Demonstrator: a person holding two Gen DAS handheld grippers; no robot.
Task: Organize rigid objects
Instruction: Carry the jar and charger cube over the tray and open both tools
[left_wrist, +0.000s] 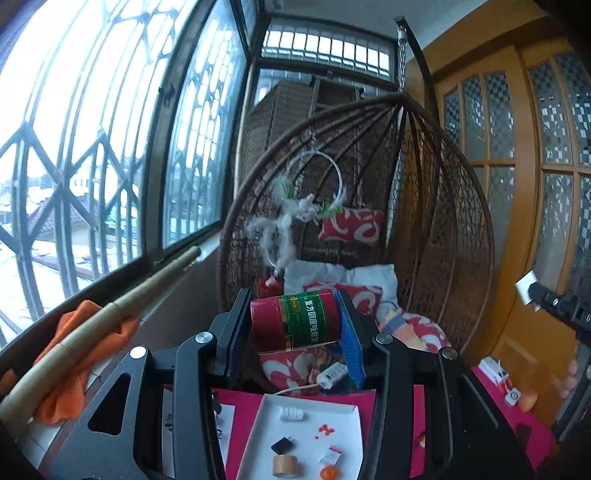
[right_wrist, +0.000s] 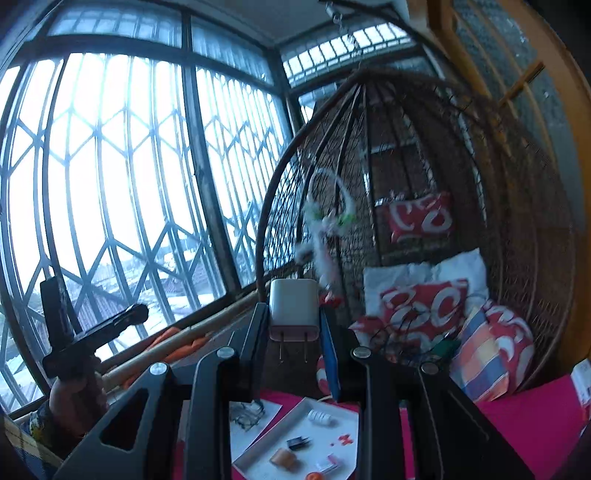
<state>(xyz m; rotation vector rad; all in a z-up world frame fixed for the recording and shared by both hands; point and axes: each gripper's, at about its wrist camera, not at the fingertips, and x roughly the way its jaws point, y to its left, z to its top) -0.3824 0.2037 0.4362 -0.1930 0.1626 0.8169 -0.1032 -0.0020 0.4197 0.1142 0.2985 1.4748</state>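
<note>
Left tongs (left_wrist: 295, 325) are closed partway on a red canister (left_wrist: 295, 319) with a green label, held lying crosswise in the air above the white tray (left_wrist: 347, 439). Right tongs (right_wrist: 295, 325) pinch a white charger plug (right_wrist: 294, 308), prongs pointing down, also above that tray, which rests on the pink-covered bench (right_wrist: 524, 421).

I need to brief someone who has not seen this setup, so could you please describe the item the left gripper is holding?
Start at the brown wicker hanging chair by the window. In front of it the left gripper holds a small can lying on its side between its fingers. Unlike the white charger in the right gripper, it is red, with a green band of Chinese lettering.
</note>
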